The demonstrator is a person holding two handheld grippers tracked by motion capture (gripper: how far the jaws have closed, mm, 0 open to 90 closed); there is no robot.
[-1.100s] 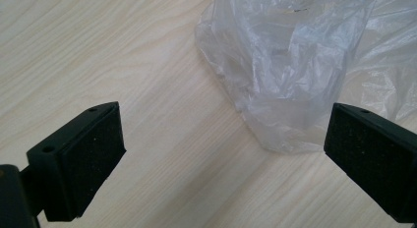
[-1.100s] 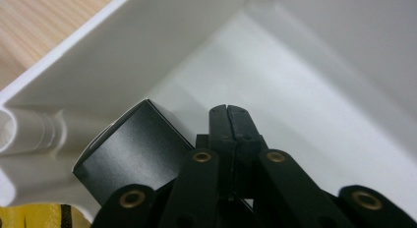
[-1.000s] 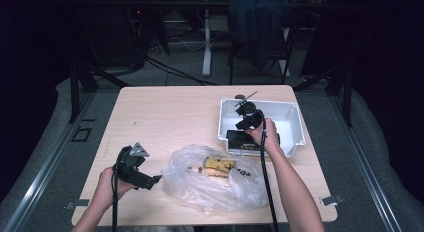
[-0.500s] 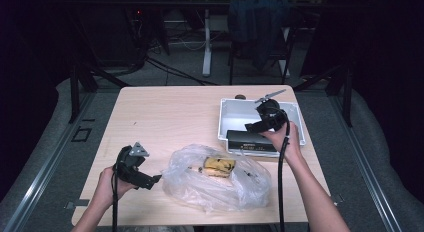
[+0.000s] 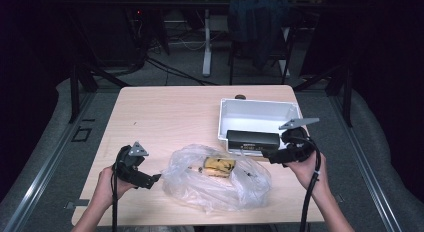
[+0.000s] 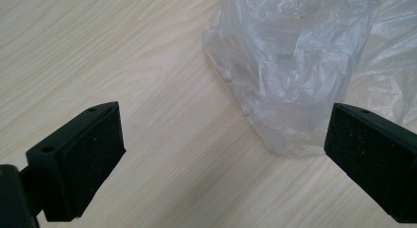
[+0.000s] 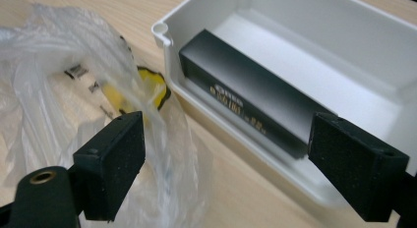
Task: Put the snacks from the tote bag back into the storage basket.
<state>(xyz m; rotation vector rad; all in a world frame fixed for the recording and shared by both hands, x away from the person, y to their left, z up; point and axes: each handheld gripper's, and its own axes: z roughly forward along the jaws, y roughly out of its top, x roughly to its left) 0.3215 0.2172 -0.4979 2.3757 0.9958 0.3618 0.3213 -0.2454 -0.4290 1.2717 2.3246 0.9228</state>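
The black box point(image 5: 252, 140) lies in the white bin point(image 5: 260, 109), tight along the wall nearest the person, long axis running left to right across the tabletop point(image 5: 165, 112), its printed side facing out towards the person. In the right gripper view that lettering point(image 7: 236, 106) runs along the box's length. Just in front of the bin sprawls the clear plastic bag point(image 5: 220, 179), with a yellow packet point(image 5: 218, 165) inside, also lying roughly crosswise.

The right tool point(image 5: 272, 155) hangs at the bin's near edge, jaws just opened wide and holding nothing; the box sits released behind them. The left tool point(image 5: 152, 180) waits at the bag's left edge, jaws spread wide too, bare wood between them and only the bag's fringe by one pad.

The next grab looks like the bag's contents. To do that well, I'd pin the loose film with the left tool, keeping the mouth open. Then bring the right tool in low, across the packet's short side, so the pads bite packet, not plastic.
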